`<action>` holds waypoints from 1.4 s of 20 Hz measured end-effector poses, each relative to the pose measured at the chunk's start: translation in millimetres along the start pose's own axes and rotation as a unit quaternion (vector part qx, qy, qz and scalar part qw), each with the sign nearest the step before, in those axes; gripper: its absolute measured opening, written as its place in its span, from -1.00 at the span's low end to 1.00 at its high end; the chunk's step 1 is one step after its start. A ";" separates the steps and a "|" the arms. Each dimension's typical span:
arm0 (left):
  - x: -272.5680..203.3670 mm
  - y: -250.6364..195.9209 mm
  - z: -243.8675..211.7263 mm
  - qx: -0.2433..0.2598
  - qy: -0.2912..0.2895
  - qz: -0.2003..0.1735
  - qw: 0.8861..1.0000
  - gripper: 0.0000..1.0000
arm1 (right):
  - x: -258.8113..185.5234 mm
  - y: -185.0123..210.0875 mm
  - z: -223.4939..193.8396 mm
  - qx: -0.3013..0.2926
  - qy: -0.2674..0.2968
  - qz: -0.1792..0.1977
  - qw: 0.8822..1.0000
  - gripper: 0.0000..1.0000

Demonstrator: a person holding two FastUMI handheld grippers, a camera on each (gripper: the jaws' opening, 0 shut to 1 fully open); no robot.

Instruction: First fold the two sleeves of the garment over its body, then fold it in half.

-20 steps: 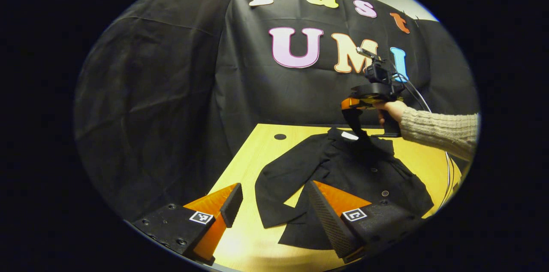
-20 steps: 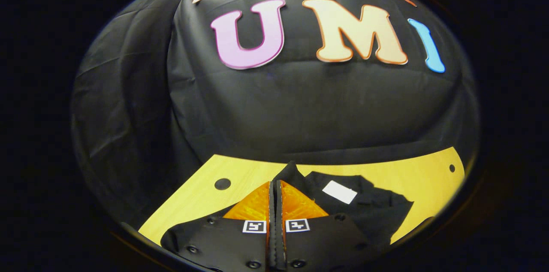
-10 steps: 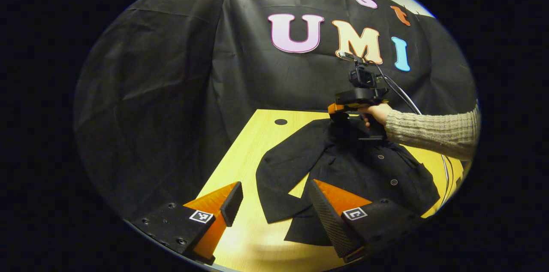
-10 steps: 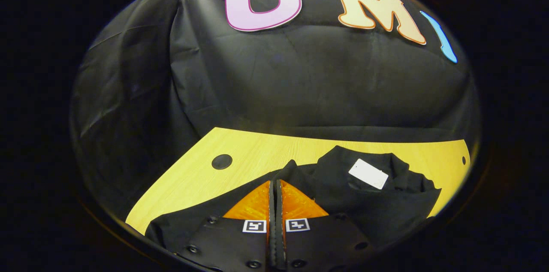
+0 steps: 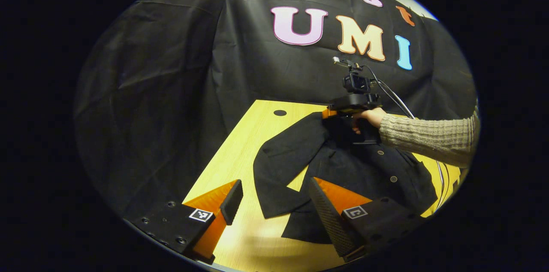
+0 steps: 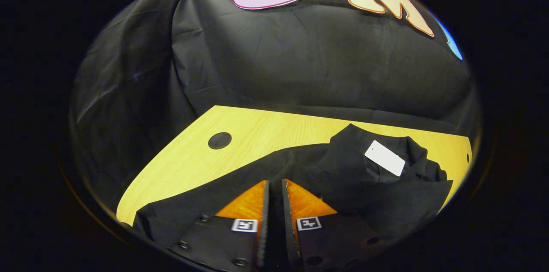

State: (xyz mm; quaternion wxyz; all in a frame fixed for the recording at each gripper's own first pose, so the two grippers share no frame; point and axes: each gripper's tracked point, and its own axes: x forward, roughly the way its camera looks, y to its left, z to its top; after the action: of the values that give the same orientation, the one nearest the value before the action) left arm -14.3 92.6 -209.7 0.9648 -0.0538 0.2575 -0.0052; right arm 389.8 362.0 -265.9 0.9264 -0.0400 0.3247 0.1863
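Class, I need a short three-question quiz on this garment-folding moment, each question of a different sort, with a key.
1. True or false: the left gripper has its fingers spread apart.
2. The white tag lies on: A) the black garment B) the bare wooden table C) the wall.
3. Fill in: the right gripper sits low over the ____.

Key: 1 true; 2 A; 3 garment.

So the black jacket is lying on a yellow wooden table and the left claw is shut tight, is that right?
Not quite. In the left gripper view the left claw is open, its fingers spread wide apart over the table. The rest holds: the black jacket lies on the yellow wooden table.
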 end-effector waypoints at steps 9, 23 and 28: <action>10.7 -15.4 -6.6 0.010 0.012 -0.018 1.000 0.89 | -32.4 3.9 24.1 -0.012 -0.028 0.009 0.999 0.92; 34.3 -23.2 -36.4 0.009 0.059 -0.019 0.998 0.89 | -237.5 -52.8 88.6 -0.025 -0.201 -0.042 0.978 0.97; 38.7 -24.9 -49.2 0.013 0.078 -0.013 0.997 0.90 | -315.6 -86.7 76.1 0.010 -0.255 -0.083 0.963 0.90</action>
State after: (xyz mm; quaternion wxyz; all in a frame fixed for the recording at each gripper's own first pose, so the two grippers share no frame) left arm -4.8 61.4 -268.7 0.9422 -0.0441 0.3311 -0.0255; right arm 239.5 195.7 -15.7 0.9912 -0.0088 0.0747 0.1092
